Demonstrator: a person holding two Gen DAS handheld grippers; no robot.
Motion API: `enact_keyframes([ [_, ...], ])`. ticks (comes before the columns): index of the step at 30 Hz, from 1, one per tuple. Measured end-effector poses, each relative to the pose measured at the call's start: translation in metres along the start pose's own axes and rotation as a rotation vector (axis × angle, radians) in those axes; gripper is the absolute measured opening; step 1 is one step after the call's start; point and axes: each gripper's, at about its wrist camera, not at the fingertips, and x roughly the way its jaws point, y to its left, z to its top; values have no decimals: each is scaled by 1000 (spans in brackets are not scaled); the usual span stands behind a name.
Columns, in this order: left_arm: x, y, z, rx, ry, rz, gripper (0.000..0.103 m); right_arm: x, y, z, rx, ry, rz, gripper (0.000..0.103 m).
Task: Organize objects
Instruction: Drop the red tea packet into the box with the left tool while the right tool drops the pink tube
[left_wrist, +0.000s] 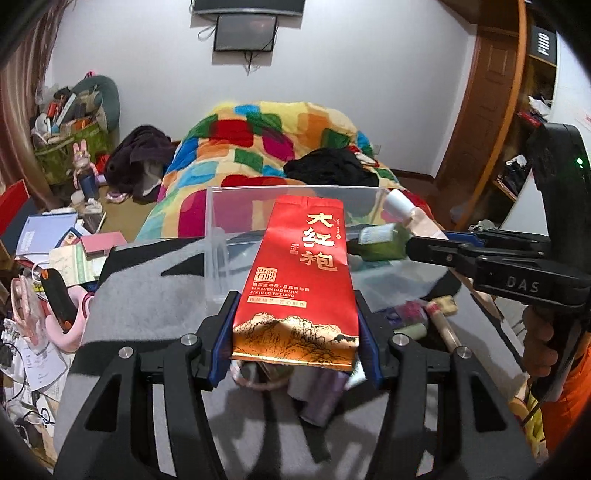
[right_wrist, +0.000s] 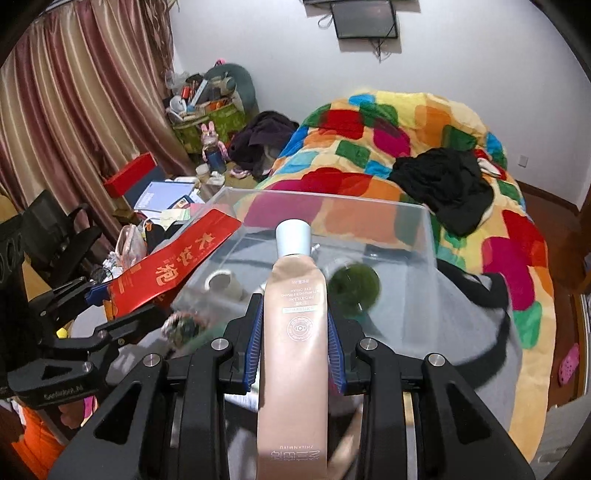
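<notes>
Red tea pouch (left_wrist: 295, 280) clamped in left claw (left_wrist: 295, 325), pink tube (right_wrist: 293, 325) in right claw (right_wrist: 295, 328), clear bin (right_wrist: 424, 236) ahead.

Each fisheye camera sits close behind its own claw and looks forward over the grey-covered surface (left_wrist: 147, 295) toward the clear bin (left_wrist: 295, 199), the patchwork bed (right_wrist: 406, 155) and the white wall, the left view from the bin's left, the right from nearer its centre.
</notes>
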Motion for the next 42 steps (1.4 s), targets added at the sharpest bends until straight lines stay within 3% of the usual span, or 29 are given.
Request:
enact_keyframes([
  [9, 23, 6, 26, 4, 42, 11, 57, 52, 9, 21, -11, 107, 1, 28],
  [14, 28, 8, 27, -5, 56, -12, 57, 56, 6, 18, -1, 136, 18, 30],
  [27, -9, -18, 16, 70, -17, -25, 59, 2, 17, 2, -56, 34, 20, 32],
  [31, -18, -21, 10, 74, -31, -30, 60, -17, 16, -6, -65, -6, 7, 39],
  [42, -12, -26, -26, 75, 25, -52, 60, -53, -1, -45, -42, -75, -63, 49],
])
